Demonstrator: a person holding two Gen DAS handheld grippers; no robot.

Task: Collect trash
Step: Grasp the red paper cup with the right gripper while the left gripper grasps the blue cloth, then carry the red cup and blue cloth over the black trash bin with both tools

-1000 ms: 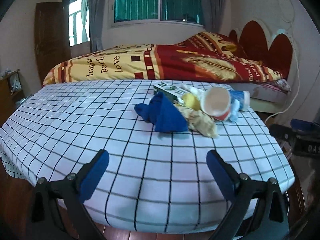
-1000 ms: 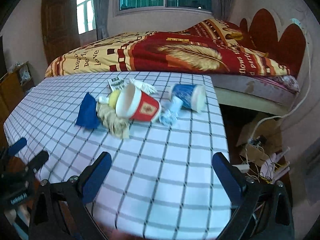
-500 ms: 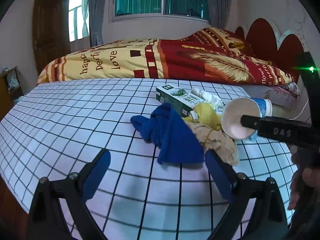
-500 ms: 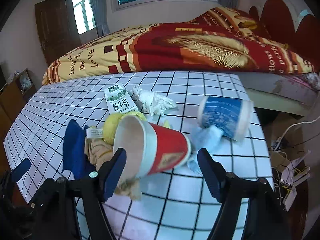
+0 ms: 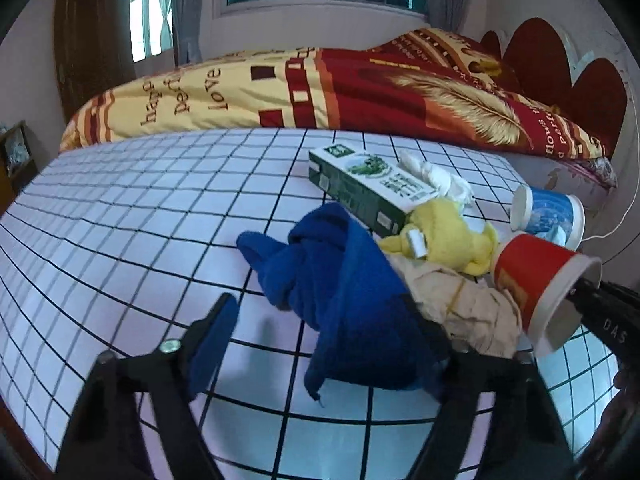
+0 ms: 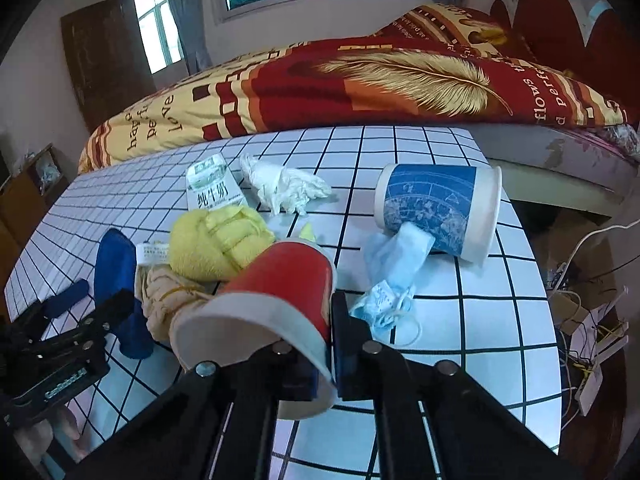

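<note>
your left gripper (image 5: 320, 344) and right gripper (image 6: 324, 344) both show matte black angular arms studded with round silver screw heads, ending in blue padded fingers (image 5: 210, 344), with white lettering printed on the black body of each where the other camera sees it.

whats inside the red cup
One finger of the right tool reaches into the red cup, clamping its rim. The visible inner wall is bare white; the cup's bottom is hidden.
</note>
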